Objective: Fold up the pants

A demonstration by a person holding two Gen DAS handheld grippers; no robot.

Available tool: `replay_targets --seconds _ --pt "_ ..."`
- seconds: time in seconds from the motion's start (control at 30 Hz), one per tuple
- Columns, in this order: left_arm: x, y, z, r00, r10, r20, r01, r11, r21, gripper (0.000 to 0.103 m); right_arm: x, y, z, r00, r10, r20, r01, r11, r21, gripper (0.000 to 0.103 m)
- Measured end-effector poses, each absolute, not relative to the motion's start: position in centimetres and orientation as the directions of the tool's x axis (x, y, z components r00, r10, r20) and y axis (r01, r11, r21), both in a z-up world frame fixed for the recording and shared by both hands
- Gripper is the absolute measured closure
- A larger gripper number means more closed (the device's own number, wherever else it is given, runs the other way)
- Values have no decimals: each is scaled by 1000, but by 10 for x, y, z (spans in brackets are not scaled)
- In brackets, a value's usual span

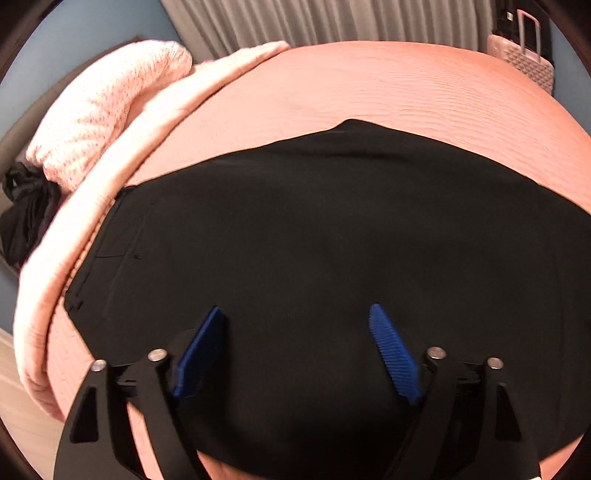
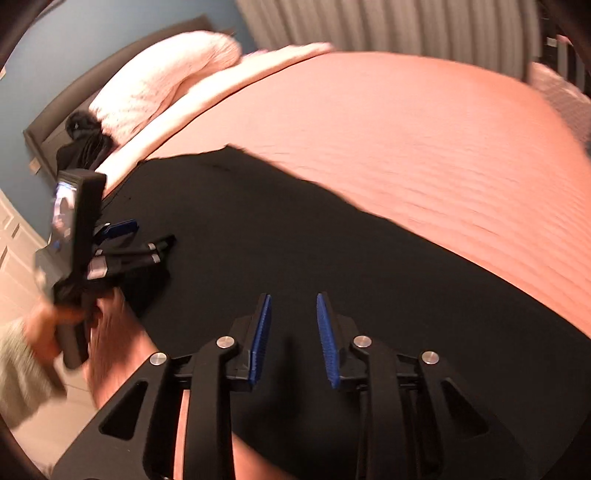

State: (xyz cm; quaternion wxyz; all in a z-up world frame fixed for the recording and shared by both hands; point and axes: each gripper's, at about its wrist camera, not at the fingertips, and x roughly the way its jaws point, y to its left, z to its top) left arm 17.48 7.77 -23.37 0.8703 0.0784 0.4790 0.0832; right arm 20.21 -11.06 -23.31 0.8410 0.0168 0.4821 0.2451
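Black pants [image 1: 314, 229] lie spread flat on a salmon-pink bedspread [image 1: 369, 85]; the waistband end is at the left. My left gripper [image 1: 297, 314] is open wide and empty, hovering over the near part of the pants. My right gripper [image 2: 293, 299] is open with a narrower gap, empty, above the pants [image 2: 295, 229] further right. In the right wrist view the left gripper [image 2: 122, 236] shows at the left, held by a hand over the waistband end.
A pale pink pillow [image 1: 107, 107] and a folded-back light blanket [image 1: 166, 122] lie at the head of the bed. A dark garment [image 1: 26, 210] lies beside the pillow. A pink suitcase [image 1: 524, 59] stands beyond the bed by grey curtains [image 1: 314, 18].
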Motion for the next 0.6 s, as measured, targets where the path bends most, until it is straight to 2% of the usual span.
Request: replay_targets --seconds 0.03,0.07,0.13,0.17,0.23,0.3,0.33,0.4,0.43,0.5,0.57,0.6 --pt "180 83 -234 524 205 -827 -73 978 197 15 213 -109 -244 417 378 -826 -376 900 222 80" --pt "184 87 -234 519 189 -834 -69 981 179 12 219 -116 -247 421 376 -826 -373 901 221 91" --pt "193 95 -236 519 155 -840 -50 987 151 9 243 -169 -249 440 374 -816 -278 921 273 103" --pt "197 97 -235 523 136 -841 -34 990 140 9 249 -208 -245 455 413 -789 -174 910 376 103" --pt "199 94 -225 555 138 -820 -13 987 158 18 237 -231 -225 541 214 -814 -42 973 228 100" --pt "196 82 -202 620 118 -776 15 987 162 20 223 -220 -210 534 329 -779 -124 942 313 100" --pt "195 74 -192 649 84 -756 28 991 134 19 219 -203 -210 517 352 -780 -177 936 305 100" --pt "203 51 -178 674 13 -739 64 995 76 17 225 -174 -230 456 365 -812 -249 928 277 100" --pt "213 37 -178 665 -6 -747 84 994 67 17 228 -172 -241 448 326 -833 -236 941 241 101" --pt "245 10 -194 622 33 -782 110 986 129 16 229 -206 -245 477 358 -803 -170 934 315 103" --pt "276 -1 -217 569 105 -816 123 970 210 18 203 -246 -225 548 250 -799 -46 962 270 100" --pt "291 2 -223 557 118 -822 110 970 215 18 189 -257 -219 558 259 -788 -49 958 281 100"
